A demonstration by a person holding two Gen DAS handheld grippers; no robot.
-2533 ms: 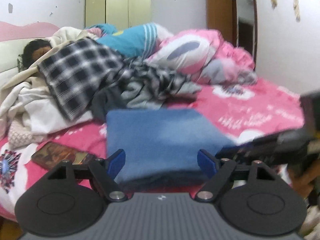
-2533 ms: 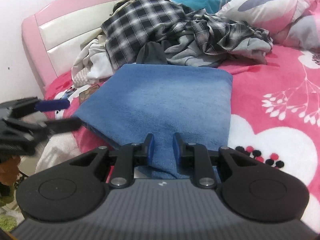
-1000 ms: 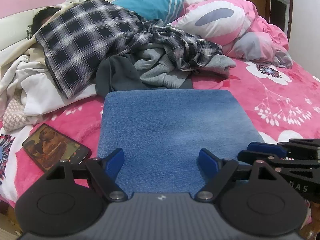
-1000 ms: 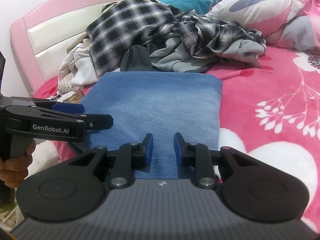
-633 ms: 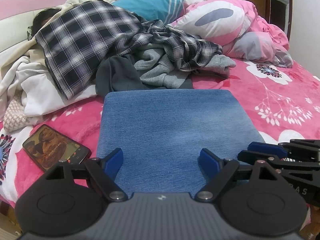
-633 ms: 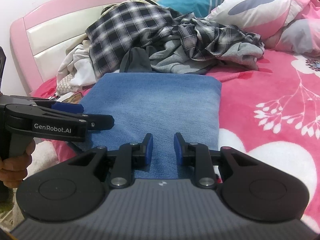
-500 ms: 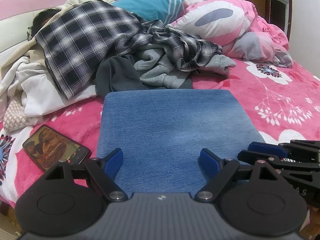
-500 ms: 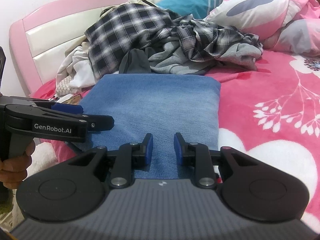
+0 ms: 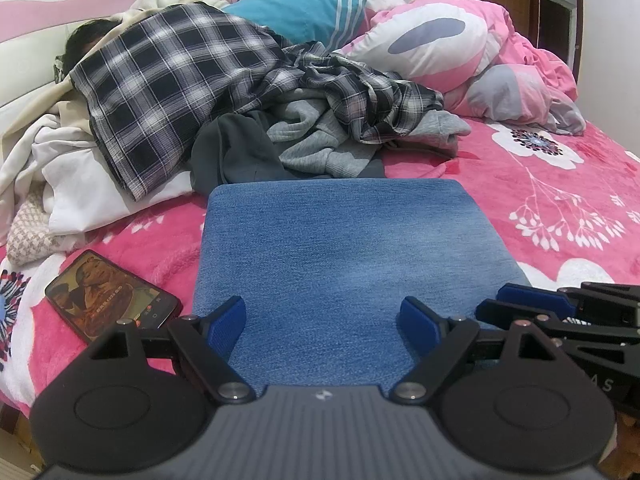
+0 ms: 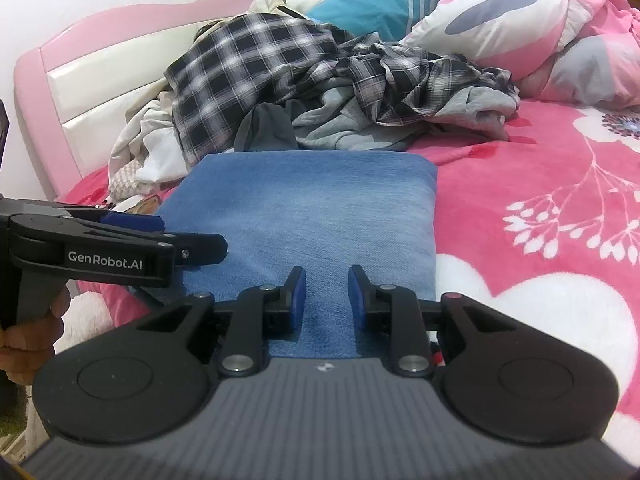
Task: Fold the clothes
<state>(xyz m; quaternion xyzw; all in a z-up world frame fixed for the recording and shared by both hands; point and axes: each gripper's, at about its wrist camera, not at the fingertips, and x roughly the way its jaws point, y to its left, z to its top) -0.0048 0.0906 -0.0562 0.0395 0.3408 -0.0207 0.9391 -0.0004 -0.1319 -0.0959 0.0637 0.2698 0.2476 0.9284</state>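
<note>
Looking through the left wrist view, I am holding the left gripper low in the frame with its blue pads spread wide and nothing between them, hovering over the near end of the folded jeans, which are lying flat in the middle of the frame on the pink bedspread. The fold looks finished to me, so I am judging that the neat way on is to lift off without dragging the denim. A phone is lying just beside the jeans at lower left, worth avoiding. The right gripper is poking in at lower right.

Switching to the right wrist view, I am keeping the right gripper narrowly parted, gripping nothing, above the jeans' near edge at bottom centre. The left gripper is showing at middle left. Across the upper frame an unfolded heap is waiting: a plaid shirt and a grey sweatshirt, tangled together, so I am expecting to pull one out carefully.
</note>
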